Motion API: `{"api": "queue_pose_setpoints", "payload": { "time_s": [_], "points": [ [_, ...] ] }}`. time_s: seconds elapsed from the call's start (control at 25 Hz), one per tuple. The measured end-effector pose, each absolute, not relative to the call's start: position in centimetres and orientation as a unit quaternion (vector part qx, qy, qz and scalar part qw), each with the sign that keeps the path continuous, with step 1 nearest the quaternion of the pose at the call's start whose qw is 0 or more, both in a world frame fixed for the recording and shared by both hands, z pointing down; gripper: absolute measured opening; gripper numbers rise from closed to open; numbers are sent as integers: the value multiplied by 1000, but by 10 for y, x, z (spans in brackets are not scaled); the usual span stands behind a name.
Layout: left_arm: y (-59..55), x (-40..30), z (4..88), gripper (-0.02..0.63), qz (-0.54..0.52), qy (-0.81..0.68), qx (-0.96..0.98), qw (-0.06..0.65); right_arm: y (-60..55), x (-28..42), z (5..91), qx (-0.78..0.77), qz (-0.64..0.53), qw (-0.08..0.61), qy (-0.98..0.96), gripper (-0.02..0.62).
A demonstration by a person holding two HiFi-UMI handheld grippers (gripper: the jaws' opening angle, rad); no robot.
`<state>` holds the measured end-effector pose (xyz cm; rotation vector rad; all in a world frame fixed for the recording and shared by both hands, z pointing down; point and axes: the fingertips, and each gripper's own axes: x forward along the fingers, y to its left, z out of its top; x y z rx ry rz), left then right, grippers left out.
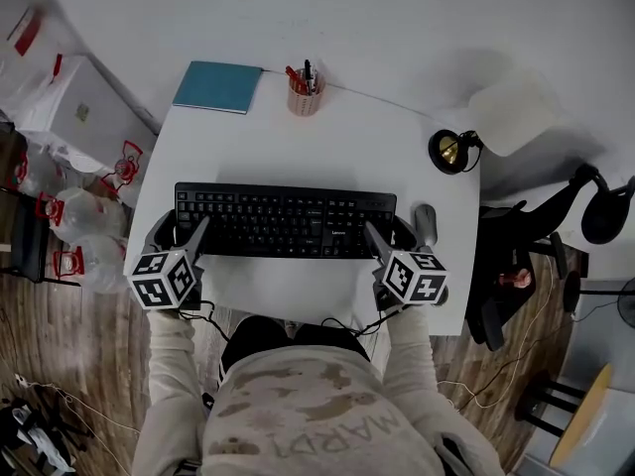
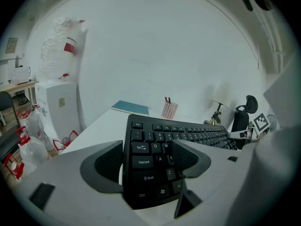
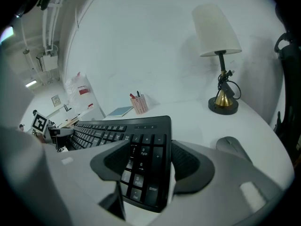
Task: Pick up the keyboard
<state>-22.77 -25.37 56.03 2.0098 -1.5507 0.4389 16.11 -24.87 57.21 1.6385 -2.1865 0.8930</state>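
A black keyboard (image 1: 286,221) lies flat across the near part of the white desk (image 1: 327,147). My left gripper (image 1: 184,229) straddles its left end, one finger off the edge and the other over the letter keys. In the left gripper view the keyboard (image 2: 146,147) fills the gap of the gripper (image 2: 148,161), with a white sliver beside the left pad. My right gripper (image 1: 388,230) straddles the number-pad end the same way. In the right gripper view the keyboard (image 3: 146,145) sits between the spread pads of that gripper (image 3: 153,166). Both grippers are open.
A grey mouse (image 1: 425,223) lies just right of the keyboard. A brass-footed lamp (image 1: 454,152) stands at the desk's right edge. A pen cup (image 1: 306,93) and a blue notebook (image 1: 218,86) sit at the back. Plastic bags (image 1: 84,216) lie left, a black chair (image 1: 511,261) right.
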Motion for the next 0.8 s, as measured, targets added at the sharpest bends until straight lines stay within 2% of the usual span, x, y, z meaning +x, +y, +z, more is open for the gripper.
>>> {"api": "queue_pose_setpoints", "payload": {
  "time_s": [0.8],
  "points": [
    [-239,-208,471,331,83,-602,770,194,-242,181,471,580,192,74,-788,285]
  ]
}}
